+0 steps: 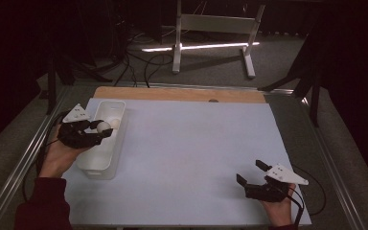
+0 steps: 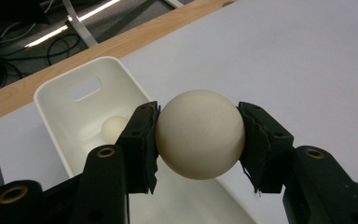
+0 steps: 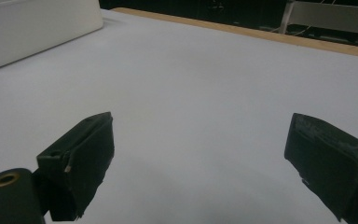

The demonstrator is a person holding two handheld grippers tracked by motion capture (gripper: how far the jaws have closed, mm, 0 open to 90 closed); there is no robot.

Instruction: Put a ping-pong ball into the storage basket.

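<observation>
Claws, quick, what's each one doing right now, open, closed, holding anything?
Left claw: closed on a ball, over the bin.
Right claw: open, holding nothing, over the table.

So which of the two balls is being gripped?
The nearer ball, clamped in the left hand-held gripper; the other ball lies loose in the bin.

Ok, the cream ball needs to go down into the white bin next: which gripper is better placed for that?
Left. The left gripper already clamps the cream ball between its pads, right over the white bin, where a second ball lies. The right gripper sits open and empty at the table's far side.
</observation>
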